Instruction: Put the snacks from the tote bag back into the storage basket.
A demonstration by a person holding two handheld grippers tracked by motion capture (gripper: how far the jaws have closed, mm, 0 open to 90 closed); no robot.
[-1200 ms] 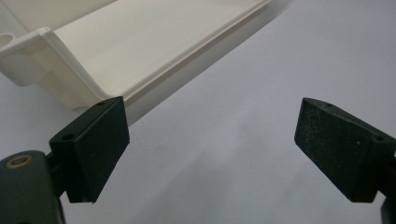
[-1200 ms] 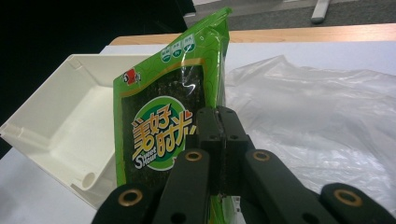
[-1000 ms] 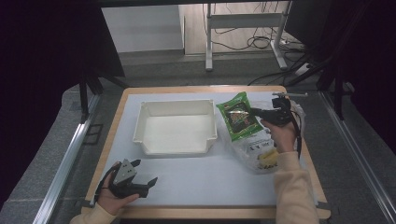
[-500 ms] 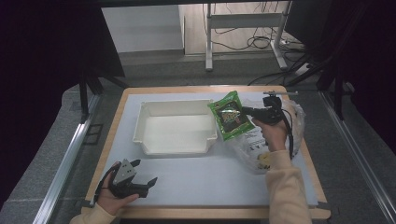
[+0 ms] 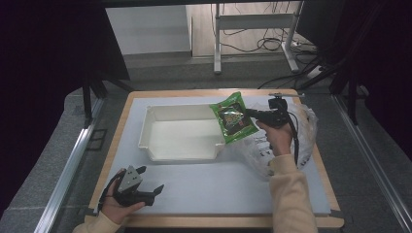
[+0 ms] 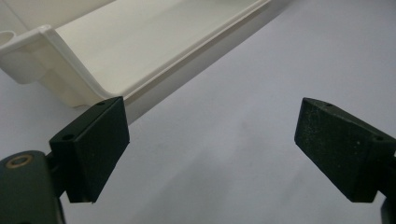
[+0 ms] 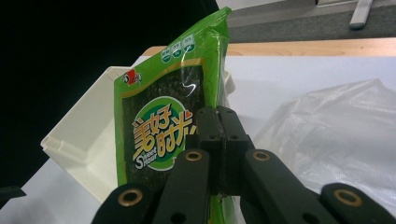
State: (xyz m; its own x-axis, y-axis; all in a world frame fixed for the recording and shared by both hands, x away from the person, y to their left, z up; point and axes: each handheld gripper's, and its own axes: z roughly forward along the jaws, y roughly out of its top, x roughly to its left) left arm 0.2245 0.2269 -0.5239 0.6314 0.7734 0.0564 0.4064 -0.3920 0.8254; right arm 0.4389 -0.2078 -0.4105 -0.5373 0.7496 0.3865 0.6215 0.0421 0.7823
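Observation:
A green seaweed snack packet hangs in the air over the right end of the white tray, pinched at its edge by my right gripper, which is shut on it. Near the table's front left corner, my left gripper rests low in a hand, jaws wide open and nothing between them. The tray's corner lies just beyond its jaws.
A crumpled clear plastic bag lies on the white mat at the right, under the right forearm. The wooden table edge frames the mat. A metal stand and cables sit on the floor behind the table.
The right gripper has carried the green packet leftward, from above the plastic bag to over the tray's right end. The left gripper has stayed put.

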